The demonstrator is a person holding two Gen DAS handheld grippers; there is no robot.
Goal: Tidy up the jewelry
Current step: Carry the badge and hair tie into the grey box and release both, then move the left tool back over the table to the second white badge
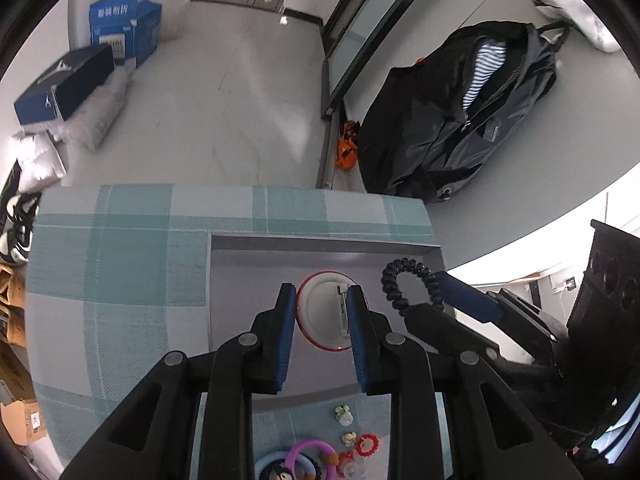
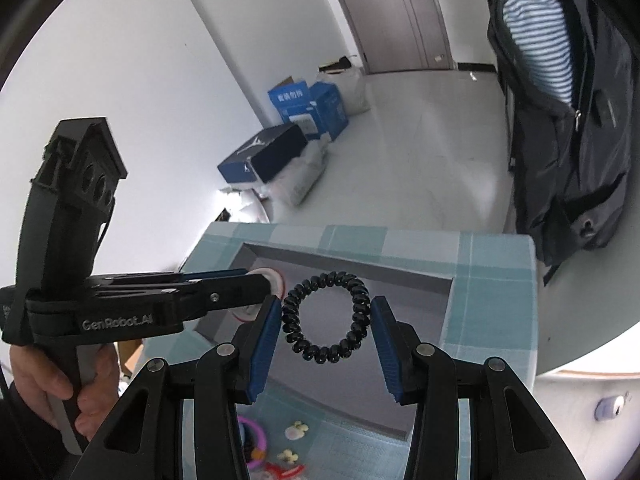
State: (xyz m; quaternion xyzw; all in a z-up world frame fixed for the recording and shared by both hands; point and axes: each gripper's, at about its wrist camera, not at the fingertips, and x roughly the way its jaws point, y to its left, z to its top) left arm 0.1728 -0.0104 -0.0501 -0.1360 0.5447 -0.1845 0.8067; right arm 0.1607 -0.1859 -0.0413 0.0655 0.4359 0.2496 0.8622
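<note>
Two views, left wrist first: the left gripper (image 1: 322, 320) stood with jaws parted around a small round white box (image 1: 326, 316) in the grey tray (image 1: 320, 246), not clenched on it.
Hair tie: a black coil hair tie (image 1: 408, 282) sat near the tray's right edge.
Surface: checked tablecloth (image 1: 120, 280); loose trinkets (image 1: 352, 436) at its near edge.

Right wrist step: the right gripper (image 2: 326, 320) framed the hair tie over the tray, jaws released, seemingly just dropping it.
Next: likely fetch another trinket.
Room: blue cartons (image 2: 308, 108), backpack (image 2: 568, 140).
</note>
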